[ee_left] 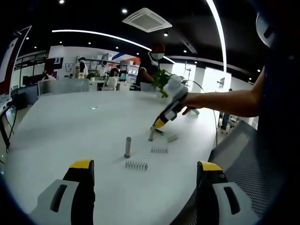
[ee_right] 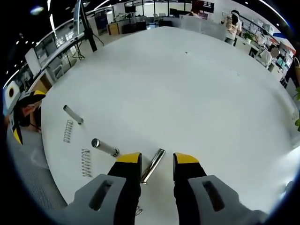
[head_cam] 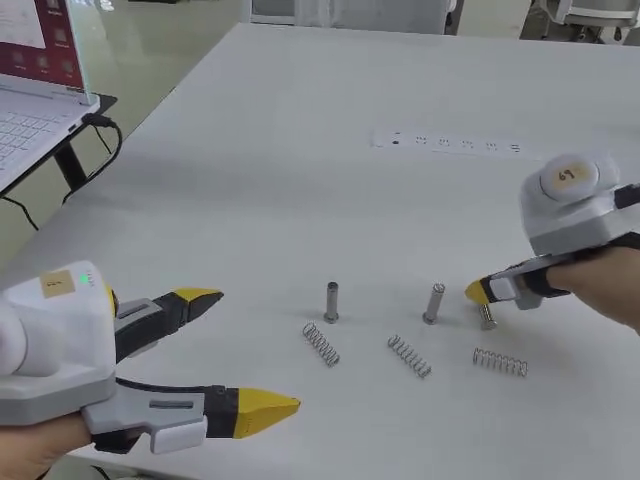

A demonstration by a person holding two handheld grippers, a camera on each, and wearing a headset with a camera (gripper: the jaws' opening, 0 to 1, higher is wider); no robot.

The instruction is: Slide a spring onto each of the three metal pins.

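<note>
Three short metal pins stand in a row on the white table [head_cam: 300, 150]: a left pin [head_cam: 331, 301], a middle pin [head_cam: 433, 303] and a right pin [head_cam: 486, 317]. In front of them lie three loose springs [head_cam: 321, 344], [head_cam: 409, 356], [head_cam: 500, 362]. My right gripper [head_cam: 478, 292] is down at the right pin. In the right gripper view that pin [ee_right: 153, 165] leans between the jaws of the right gripper [ee_right: 157, 159], close to the left one, with a gap on the other side. My left gripper [head_cam: 235, 350] hovers open and empty at the near left, well short of the pins.
An open laptop [head_cam: 30, 110] on a stand sits off the table's far left, with a cable hanging below it. A flush power strip [head_cam: 445, 143] lies in the table top beyond the pins. People and desks show far behind.
</note>
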